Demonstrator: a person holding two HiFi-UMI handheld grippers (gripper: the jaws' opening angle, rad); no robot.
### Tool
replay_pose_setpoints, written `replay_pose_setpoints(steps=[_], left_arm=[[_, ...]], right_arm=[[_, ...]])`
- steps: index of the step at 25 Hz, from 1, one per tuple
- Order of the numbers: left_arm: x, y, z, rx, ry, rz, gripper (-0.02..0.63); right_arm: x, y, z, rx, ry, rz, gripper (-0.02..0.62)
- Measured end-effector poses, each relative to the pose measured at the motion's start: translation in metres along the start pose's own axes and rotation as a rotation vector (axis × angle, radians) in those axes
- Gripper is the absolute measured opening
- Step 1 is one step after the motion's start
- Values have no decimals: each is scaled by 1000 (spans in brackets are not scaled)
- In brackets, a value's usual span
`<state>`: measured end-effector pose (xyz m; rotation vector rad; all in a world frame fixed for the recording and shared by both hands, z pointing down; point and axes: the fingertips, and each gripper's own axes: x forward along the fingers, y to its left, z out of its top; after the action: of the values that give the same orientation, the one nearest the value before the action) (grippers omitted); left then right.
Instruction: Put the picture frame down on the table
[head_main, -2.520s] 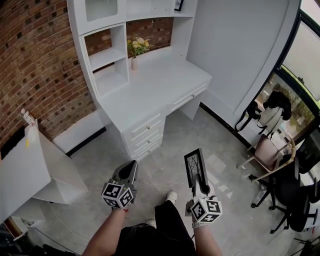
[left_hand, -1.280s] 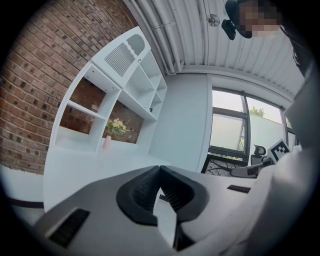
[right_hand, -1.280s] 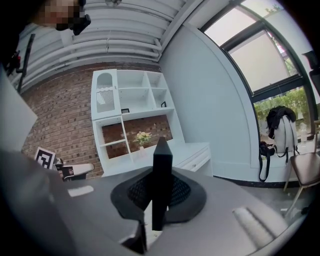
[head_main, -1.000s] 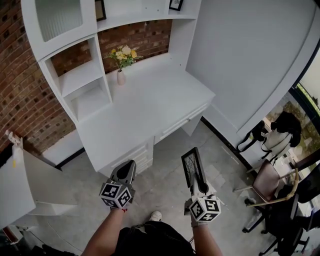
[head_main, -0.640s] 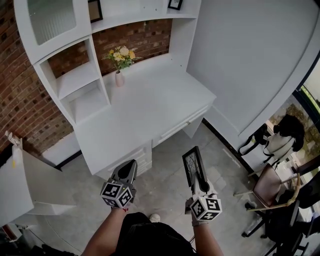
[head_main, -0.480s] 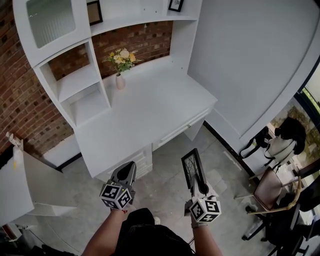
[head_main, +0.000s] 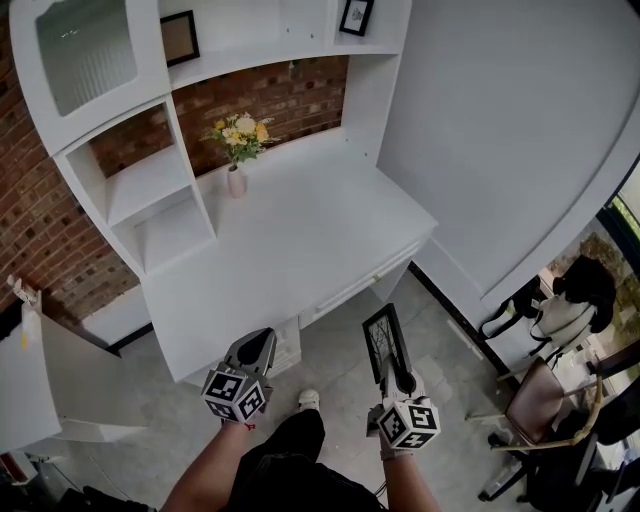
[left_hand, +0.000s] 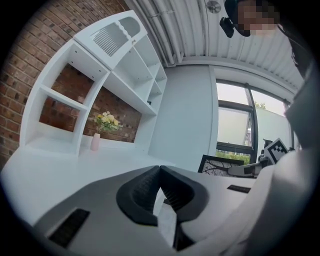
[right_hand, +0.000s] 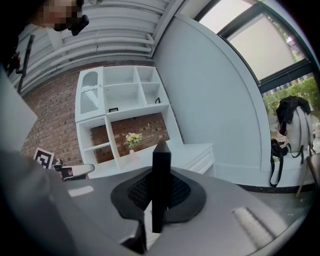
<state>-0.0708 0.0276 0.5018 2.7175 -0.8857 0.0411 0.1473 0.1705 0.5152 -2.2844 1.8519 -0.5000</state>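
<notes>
While I'm standing in front of the white desk, my right gripper is clamped on the picture frame. It's got the frame by the lower edge, so the black frame sticks up and forward out of the jaws. In the right gripper view the frame is edge-on, just a thin dark bar between the pads, and both pads are squeezed onto it. That puts the frame up in the air over the grey floor, just off the desk's front edge and not touching the desktop. The print in it looks like bare branches, as far as I can make out.

My left gripper has nothing in it. Its jaws are pressed together tip to tip, and it's held out beside the right one, close to the desk's front edge.

On the desk, a little pink vase with yellow flowers sits at the back by the brick wall, under the white shelf unit. Two small frames stand on the top shelf. Off to my right there's a chair and a dark bag.
</notes>
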Motion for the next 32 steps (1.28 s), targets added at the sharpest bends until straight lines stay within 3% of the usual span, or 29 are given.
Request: replay_pose_setpoints(steps=[19, 32], left_arm=[[128, 54, 24, -33, 18, 18, -6], [179, 94, 29, -53, 17, 40, -6]], right_arm=[[140, -23, 31, -54, 70, 54, 20], [215, -18, 30, -68, 109, 106, 20]])
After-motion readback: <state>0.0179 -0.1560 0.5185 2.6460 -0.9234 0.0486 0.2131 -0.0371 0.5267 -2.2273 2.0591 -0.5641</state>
